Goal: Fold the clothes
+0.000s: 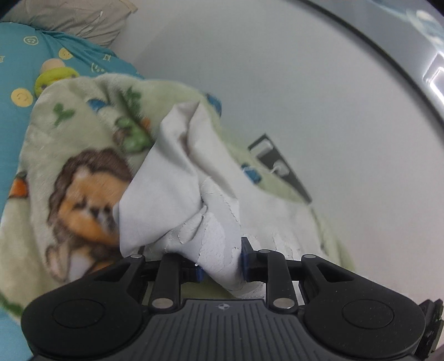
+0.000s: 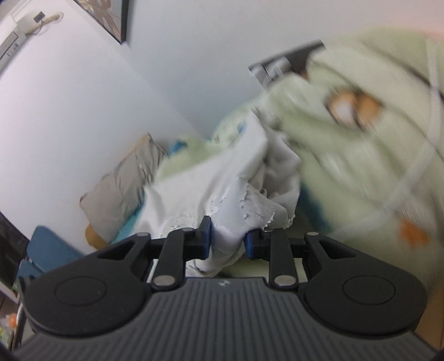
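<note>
We see the left gripper [image 1: 221, 263] with its jaws pinching a bunched fold of the white garment [image 1: 177, 191], whose cloth rises from between the blue pads and spreads up and to the left in loose creases, with a cracked, flaking white print on the part nearest the pads. The right gripper [image 2: 228, 240] likewise has its jaws pinching the same white garment [image 2: 222, 188], which billows up and away from the pads in a rumpled heap. In both views the garment hangs in front of a pale green fleece blanket [image 1: 83, 155] printed with a lion and small green and blue shapes; in the right wrist view that blanket [image 2: 360, 144] is blurred and fills the right side. In the left wrist view, a teal sheet with yellow smiley faces [image 1: 16, 83] lies to the left of the blanket, and a grey pillow [image 1: 77, 19] sits above it against the white wall [image 1: 277, 83]. The right wrist view shows the grey pillow [image 2: 122, 191] leaning at the wall's foot.
</note>
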Available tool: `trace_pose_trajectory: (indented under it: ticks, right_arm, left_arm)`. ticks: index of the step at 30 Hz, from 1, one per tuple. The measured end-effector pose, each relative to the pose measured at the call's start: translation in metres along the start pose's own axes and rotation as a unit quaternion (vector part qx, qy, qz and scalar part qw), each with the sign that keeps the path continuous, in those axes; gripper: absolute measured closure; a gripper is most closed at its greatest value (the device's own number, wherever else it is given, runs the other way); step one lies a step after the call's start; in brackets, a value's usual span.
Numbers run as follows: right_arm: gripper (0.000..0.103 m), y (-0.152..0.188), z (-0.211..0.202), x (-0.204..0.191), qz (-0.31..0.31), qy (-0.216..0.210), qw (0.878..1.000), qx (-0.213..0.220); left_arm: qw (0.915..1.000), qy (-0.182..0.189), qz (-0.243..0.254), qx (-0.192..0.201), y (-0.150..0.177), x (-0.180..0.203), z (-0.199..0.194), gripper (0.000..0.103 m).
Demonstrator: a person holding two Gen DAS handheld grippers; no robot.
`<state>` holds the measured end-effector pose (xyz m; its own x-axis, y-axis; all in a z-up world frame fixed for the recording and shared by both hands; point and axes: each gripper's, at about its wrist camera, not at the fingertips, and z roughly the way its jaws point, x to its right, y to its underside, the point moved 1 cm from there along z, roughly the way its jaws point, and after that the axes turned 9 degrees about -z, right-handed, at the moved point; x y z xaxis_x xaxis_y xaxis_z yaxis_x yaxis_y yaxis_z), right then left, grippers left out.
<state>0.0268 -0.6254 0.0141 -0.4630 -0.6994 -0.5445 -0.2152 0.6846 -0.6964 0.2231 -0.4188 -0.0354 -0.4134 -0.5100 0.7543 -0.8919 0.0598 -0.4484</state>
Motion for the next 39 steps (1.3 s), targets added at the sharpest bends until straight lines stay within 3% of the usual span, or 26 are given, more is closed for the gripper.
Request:
trace_pose_trajectory:
  ticks: [5, 7, 9, 13, 20, 25, 26, 28, 29, 30, 39]
  right_arm:
    - [0.075, 0.029, 0.008, 0.013, 0.026, 0.017, 0.999, -0.039]
    - [0.075, 0.03, 0.006, 0.013, 0.038, 0.023, 0.998, -0.045]
    - [0.075, 0.028, -0.002, 0.011, 0.054, 0.026, 0.997, -0.049]
    - [0.074, 0.024, -0.027, 0.004, 0.052, 0.049, 0.996, -0.055]
    - [0.074, 0.008, -0.101, -0.035, -0.003, 0.038, 0.999, -0.013]
    - [0.073, 0.005, -0.162, -0.074, -0.063, 0.023, 0.997, 0.026]
    - [0.066, 0.005, -0.173, -0.081, -0.074, 0.019, 0.997, 0.03]
    - [0.04, 0.007, -0.195, -0.095, -0.099, 0.01, 0.994, 0.047]
    - [0.019, 0.008, -0.205, -0.102, -0.113, 0.005, 0.992, 0.056]
    - [0.009, 0.011, -0.217, -0.109, -0.128, 0.001, 0.989, 0.069]
    - [0.011, 0.053, -0.273, -0.148, -0.237, 0.025, 0.962, 0.131]
  left_arm:
    - [0.9988, -0.033, 0.037, -0.008, 0.025, -0.013, 0.003, 0.071]
    - [0.9974, -0.042, 0.058, -0.007, 0.025, -0.005, -0.002, 0.06]
    - [0.9948, -0.059, 0.083, -0.003, 0.026, 0.008, -0.011, 0.043]
    - [0.987, -0.089, 0.132, 0.024, 0.036, 0.041, -0.049, 0.025]
    - [0.9676, -0.124, 0.208, 0.073, 0.055, 0.103, -0.125, 0.001]
    - [0.9544, -0.123, 0.242, 0.124, 0.08, 0.145, -0.192, 0.0]
    - [0.9509, -0.125, 0.249, 0.134, 0.087, 0.153, -0.207, 0.0]
    - [0.9426, -0.132, 0.265, 0.154, 0.1, 0.163, -0.231, 0.0]
    - [0.9387, -0.134, 0.272, 0.163, 0.106, 0.168, -0.242, 0.0]
    - [0.9356, -0.134, 0.277, 0.173, 0.113, 0.171, -0.254, 0.0]
    - [0.9167, -0.125, 0.298, 0.234, 0.166, 0.189, -0.325, 0.0]
